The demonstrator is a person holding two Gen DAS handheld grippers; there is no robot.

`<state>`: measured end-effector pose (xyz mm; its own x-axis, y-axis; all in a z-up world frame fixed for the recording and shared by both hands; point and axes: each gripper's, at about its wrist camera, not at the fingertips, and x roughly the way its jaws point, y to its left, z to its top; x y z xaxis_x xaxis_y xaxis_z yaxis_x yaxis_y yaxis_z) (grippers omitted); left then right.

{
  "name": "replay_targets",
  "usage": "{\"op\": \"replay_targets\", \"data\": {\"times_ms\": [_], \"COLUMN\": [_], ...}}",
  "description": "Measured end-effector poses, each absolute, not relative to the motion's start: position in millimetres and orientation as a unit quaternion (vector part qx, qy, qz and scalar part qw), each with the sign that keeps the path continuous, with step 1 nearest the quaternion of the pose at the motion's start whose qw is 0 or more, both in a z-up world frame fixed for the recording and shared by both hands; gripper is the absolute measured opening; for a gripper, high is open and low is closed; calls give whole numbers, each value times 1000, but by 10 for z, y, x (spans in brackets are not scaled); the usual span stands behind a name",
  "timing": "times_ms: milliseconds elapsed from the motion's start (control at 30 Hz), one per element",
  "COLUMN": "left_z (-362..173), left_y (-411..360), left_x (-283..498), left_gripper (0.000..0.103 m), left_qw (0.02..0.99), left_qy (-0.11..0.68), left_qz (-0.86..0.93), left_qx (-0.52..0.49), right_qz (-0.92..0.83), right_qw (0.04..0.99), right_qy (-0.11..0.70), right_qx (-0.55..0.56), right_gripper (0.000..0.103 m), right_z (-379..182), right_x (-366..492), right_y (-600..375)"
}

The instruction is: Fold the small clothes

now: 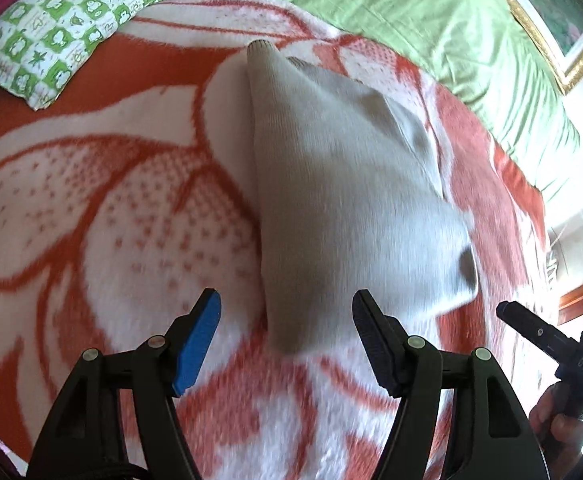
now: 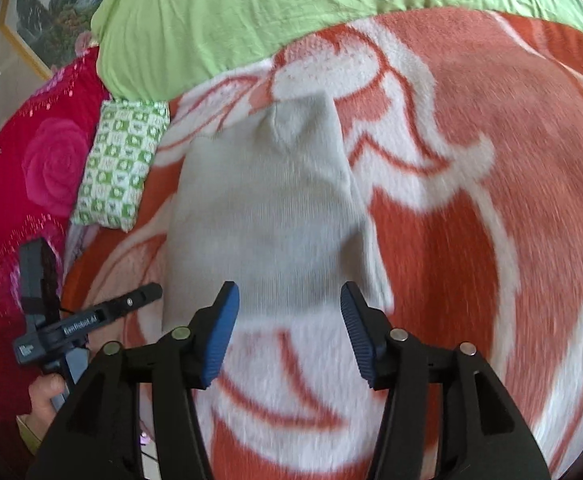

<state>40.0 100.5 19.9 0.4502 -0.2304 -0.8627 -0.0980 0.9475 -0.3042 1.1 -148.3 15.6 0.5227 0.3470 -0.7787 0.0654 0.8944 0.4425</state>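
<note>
Grey knit garment [image 1: 347,184] lies folded on the orange-and-white blanket [image 1: 103,200] (both views blurred), left gripper [image 1: 287,320] and right gripper [image 2: 289,320] both gaping, holding nothing.

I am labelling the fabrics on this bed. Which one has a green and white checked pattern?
The small pillow, lying beside the grey garment. The sheet is plain green, and the blanket is orange and white with a flower pattern.
</note>
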Motion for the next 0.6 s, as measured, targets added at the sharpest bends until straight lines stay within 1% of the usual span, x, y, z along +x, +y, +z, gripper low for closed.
{"op": "replay_targets", "data": {"times_ms": [67,133,167,300,400,600], "left_z": [213,225,233,259,283,349], "left_y": [991,966,951,900,899,850], "left_x": [237,79,7,-221,-267,-247], "left_gripper": [69,69,69,70,71,76], "left_qw": [841,844,844,849,849,854], "left_qy": [520,519,520,517,519,514], "left_qz": [-41,-41,-42,-41,-31,-3], "left_qx": [-141,-127,-124,-103,-94,-78], "right_qz": [83,80,81,85,83,99], "right_qw": [844,845,847,858,863,864], "right_qy": [486,489,488,474,469,469], "right_qx": [209,199,197,177,167,153], "right_gripper": [55,60,66,80,81,82], "right_z": [135,130,134,176,163,96], "right_x": [-114,-227,-265,-392,-438,-464], "right_y": [-1411,-1366,-1360,-1356,-1376,-1420]}}
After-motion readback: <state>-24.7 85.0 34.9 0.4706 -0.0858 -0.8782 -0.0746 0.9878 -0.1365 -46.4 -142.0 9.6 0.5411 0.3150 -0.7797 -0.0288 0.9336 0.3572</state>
